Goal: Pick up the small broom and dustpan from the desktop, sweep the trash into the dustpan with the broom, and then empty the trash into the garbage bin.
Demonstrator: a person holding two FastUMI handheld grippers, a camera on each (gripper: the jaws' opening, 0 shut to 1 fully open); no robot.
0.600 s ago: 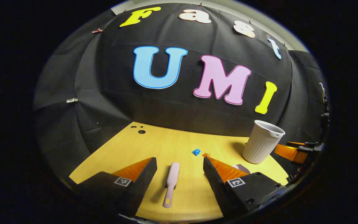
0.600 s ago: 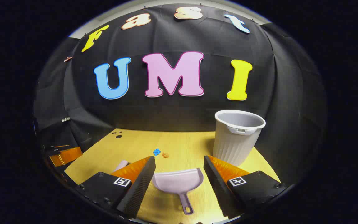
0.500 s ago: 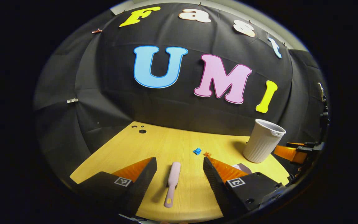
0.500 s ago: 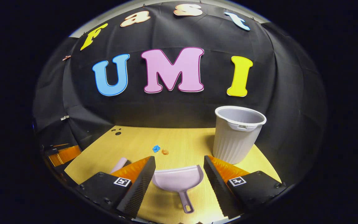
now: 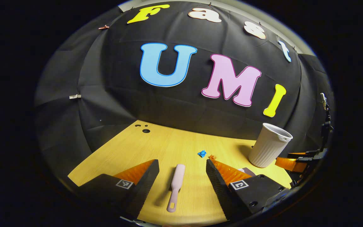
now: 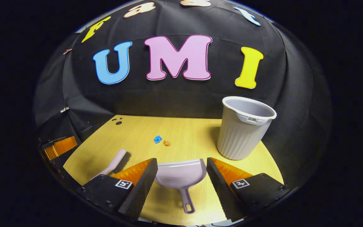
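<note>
A small pink broom (image 5: pixel 175 186) lies on the wooden desktop (image 5: pixel 156 148), lengthwise between the spread fingers of my left gripper (image 5: pixel 182 171), which stands open above it. The broom (image 6: pixel 113 162) lies to the left in the right gripper view. A pale dustpan (image 6: pixel 181 175) rests flat with its handle toward me, between the fingers of my open right gripper (image 6: pixel 181 171). Two scraps of trash, one blue (image 6: pixel 158 139) and one orange (image 6: pixel 167 143), lie side by side mid-table. A ribbed white garbage bin (image 6: pixel 244 129) stands upright at the right.
The bin (image 5: pixel 269 148) stands right of the trash (image 5: pixel 202 154) in the left gripper view, with the other gripper (image 5: pixel 295 162) beyond it at the table's right edge. Small round holes (image 5: pixel 145 130) mark the desktop's far left corner. Black cloth walls close the back.
Both grippers have tilted downward a little, so more of the desktop shows. In the right gripper view the bin and dustpan sit closer and the broom is more exposed.
</note>
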